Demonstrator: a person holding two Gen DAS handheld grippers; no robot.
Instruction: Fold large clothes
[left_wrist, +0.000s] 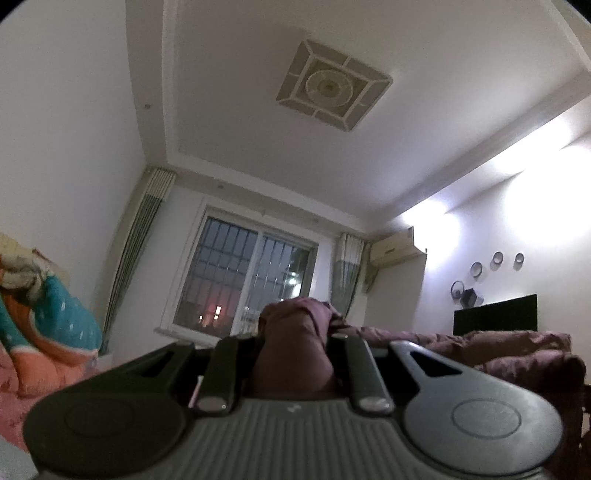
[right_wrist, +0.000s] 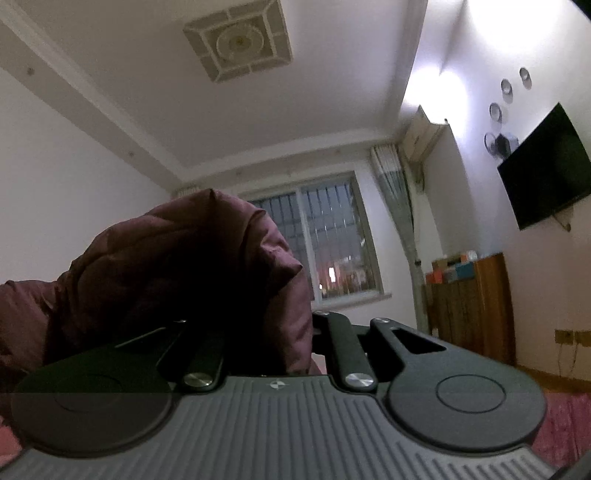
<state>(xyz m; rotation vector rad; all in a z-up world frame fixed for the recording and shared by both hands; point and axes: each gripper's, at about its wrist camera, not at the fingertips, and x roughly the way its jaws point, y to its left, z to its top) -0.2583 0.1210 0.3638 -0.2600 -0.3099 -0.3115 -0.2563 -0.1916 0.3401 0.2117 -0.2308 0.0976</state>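
A dark maroon padded jacket (left_wrist: 480, 350) is held up between both grippers. In the left wrist view my left gripper (left_wrist: 293, 339) is shut on a bunched fold of the jacket (left_wrist: 291, 354), which fills the gap between the fingers; the rest trails off to the right. In the right wrist view my right gripper (right_wrist: 266, 332) is shut on another part of the jacket (right_wrist: 177, 266), which bulges up over the left finger and hides it. Both cameras point up toward the ceiling and window.
A bed with pink sheet and a teal-orange quilt (left_wrist: 48, 325) lies left. A barred window (left_wrist: 243, 284) is ahead. A wall TV (right_wrist: 546, 166) and a wooden cabinet (right_wrist: 472, 306) stand right, with an air conditioner (right_wrist: 421, 136) above.
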